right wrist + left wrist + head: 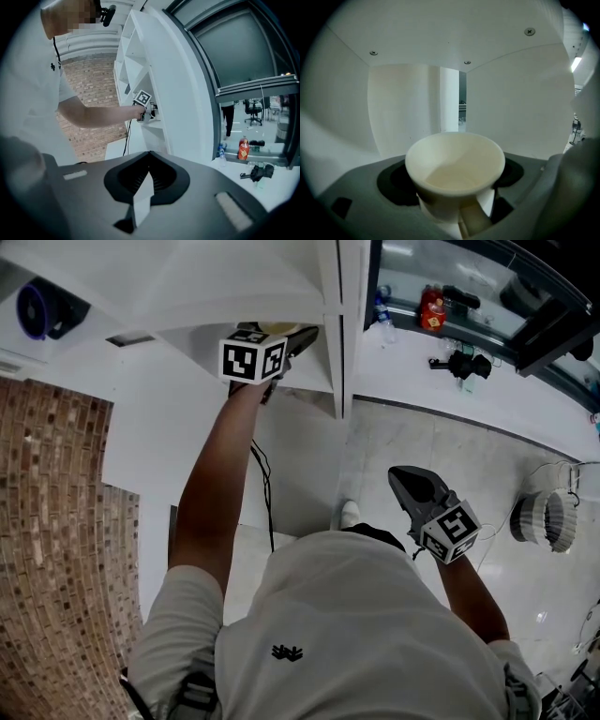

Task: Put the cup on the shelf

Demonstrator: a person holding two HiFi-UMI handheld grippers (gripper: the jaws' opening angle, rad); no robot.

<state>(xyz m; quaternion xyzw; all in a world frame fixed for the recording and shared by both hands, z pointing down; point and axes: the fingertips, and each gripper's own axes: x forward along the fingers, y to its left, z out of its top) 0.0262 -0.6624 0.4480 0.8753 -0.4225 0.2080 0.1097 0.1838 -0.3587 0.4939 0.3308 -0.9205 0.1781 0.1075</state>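
A cream paper cup [454,171] sits upright between the jaws of my left gripper [454,185], which is shut on it. The cup is inside a compartment of the white shelf [417,93], with the back wall close behind it. In the head view my left gripper [286,337] reaches into the shelf [281,287], and the cup's rim [274,329] just shows. My right gripper [398,474] hangs low at the right, away from the shelf, shut with nothing in it. Its jaws [149,154] meet at the tip, and the shelf [140,61] shows beyond them.
A brick wall [56,521] stands left of the shelf. A black cable [267,493] hangs down below the compartment. To the right is a white counter with a red bottle [431,307] and a black tool [459,362]. A white coiled thing [548,519] lies on the floor.
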